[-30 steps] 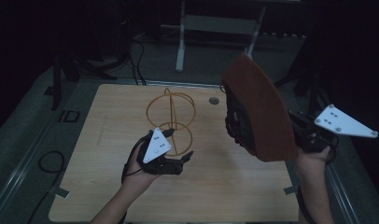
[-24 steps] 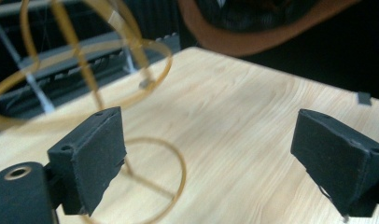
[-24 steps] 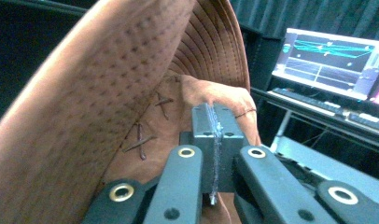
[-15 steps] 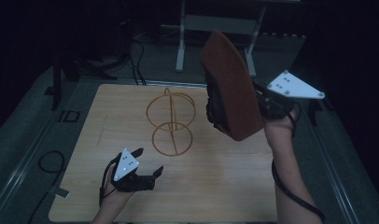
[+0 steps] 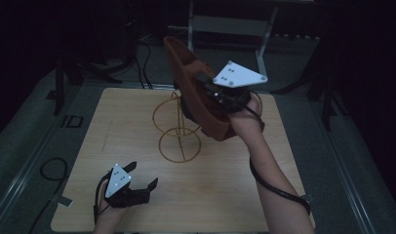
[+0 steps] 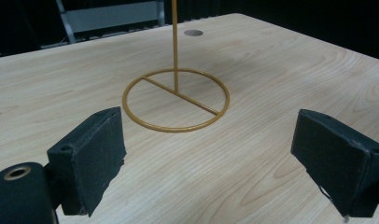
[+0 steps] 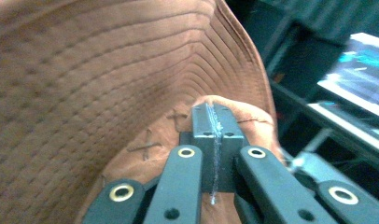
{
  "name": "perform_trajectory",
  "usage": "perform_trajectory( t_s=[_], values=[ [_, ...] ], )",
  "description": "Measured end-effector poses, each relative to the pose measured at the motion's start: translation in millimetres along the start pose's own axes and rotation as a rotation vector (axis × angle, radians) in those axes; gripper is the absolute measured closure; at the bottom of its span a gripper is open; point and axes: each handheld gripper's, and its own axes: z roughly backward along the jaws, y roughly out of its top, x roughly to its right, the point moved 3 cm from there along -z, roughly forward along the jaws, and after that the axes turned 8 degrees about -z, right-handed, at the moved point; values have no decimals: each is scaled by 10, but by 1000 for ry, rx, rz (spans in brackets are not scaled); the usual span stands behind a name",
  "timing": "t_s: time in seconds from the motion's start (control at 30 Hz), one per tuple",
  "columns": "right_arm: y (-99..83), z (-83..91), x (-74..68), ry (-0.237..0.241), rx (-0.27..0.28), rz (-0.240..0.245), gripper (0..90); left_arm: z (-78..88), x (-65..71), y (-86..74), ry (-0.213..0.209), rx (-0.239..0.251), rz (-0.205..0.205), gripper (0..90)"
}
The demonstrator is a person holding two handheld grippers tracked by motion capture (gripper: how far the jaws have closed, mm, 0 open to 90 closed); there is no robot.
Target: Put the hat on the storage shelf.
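The high view is dim: the table (image 5: 137,122) is lit softly from above and its surroundings fall to black. The left gripper view is brighter, sharp, with faint shadows. The right gripper view blurs toward its right edge.

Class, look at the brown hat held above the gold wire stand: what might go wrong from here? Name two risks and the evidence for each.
1. The right tool pinches only the edge of the brown hat, so the hat may slip or sag.
2. The gold wire stand is thin, and the left tool sits open and apart from its ring base. A nudge from the hat could tip the unsteadied stand.
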Motion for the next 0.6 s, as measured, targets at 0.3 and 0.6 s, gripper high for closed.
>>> perform_trajectory(
  t_s=[0.3, 0.6],
  values=[
    [-274, -548, -264, 106, -142, -1, 900, -30, 18, -29, -8, -5, 0, 104],
    [-473, -812, -351, 177, -217, -45, 900, -60, 23, -74, -20, -17, 9, 104]
  ],
)
